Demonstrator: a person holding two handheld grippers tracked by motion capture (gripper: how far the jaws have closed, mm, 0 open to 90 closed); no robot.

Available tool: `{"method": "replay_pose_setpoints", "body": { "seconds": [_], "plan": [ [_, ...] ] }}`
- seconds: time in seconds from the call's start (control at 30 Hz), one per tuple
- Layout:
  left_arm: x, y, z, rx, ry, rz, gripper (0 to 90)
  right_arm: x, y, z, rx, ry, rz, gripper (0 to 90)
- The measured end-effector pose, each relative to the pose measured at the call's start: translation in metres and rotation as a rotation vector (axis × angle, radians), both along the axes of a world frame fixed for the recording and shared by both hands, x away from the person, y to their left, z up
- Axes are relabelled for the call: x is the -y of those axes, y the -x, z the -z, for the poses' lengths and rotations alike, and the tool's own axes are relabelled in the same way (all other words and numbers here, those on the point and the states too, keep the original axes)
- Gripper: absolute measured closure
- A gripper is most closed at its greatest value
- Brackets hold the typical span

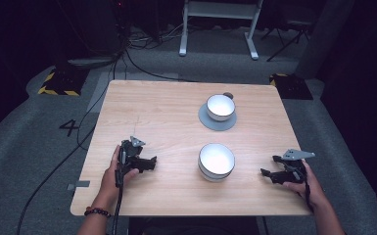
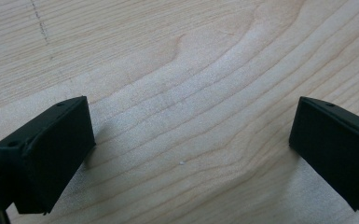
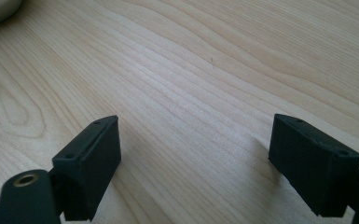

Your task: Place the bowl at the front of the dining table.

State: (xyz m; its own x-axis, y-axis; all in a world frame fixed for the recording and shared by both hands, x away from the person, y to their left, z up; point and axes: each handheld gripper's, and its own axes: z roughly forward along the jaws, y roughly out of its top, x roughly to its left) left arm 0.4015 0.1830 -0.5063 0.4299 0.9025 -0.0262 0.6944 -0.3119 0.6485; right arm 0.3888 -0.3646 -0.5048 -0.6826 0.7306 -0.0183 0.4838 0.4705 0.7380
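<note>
Pale wood-grain desk (image 1: 152,103), matt, smooth, with wavy darker veins close up and a faint pencil-like mark. Near bowl (image 1: 216,160): glossy white glaze inside, looks ceramic, thin dark bands round the outer wall. Far bowl (image 1: 220,106): same glossy white glaze, on a flat grey saucer (image 1: 206,122) with a dull, matt face. Left tongs (image 1: 147,163) and right tongs (image 1: 270,172): matt black plastic, slightly grainy, small screw holes in the blocky ends; brass-coloured metal ring in the right gripper view; grey, flat, dull three-cornered plates on top. Floor (image 1: 24,122): grey carpet, rough and fibrous. Dark glossy beads on wristband (image 1: 97,212).
</note>
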Motion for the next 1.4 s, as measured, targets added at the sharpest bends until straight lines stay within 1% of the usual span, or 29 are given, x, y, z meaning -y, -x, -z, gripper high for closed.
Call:
{"method": "replay_pose_setpoints", "body": {
  "seconds": [0.47, 0.57, 0.63, 0.77, 1.4],
  "plan": [
    [0.0000, 0.0009, 0.0001, 0.002, -0.001, -0.002, 0.1, 0.0008, 0.0004, 0.0002, 0.004, 0.002, -0.005, 16.7],
    [0.0001, 0.0012, 0.0004, 0.007, 0.001, -0.006, 0.2, 0.0007, 0.0004, 0.0003, 0.003, 0.000, -0.005, 16.7],
    [0.0000, 0.0016, 0.0001, 0.001, 0.000, -0.005, 0.2, 0.0008, 0.0005, 0.0002, 0.004, 0.001, -0.006, 16.7],
    [0.0002, 0.0015, 0.0004, 0.004, 0.005, -0.007, 0.1, 0.0008, 0.0005, 0.0003, 0.004, 0.001, -0.006, 16.7],
    [0.0001, 0.0013, 0.0002, 0.001, 0.002, -0.006, 0.0, 0.0008, 0.0004, 0.0003, 0.004, 0.001, -0.007, 16.7]
  ]
}}
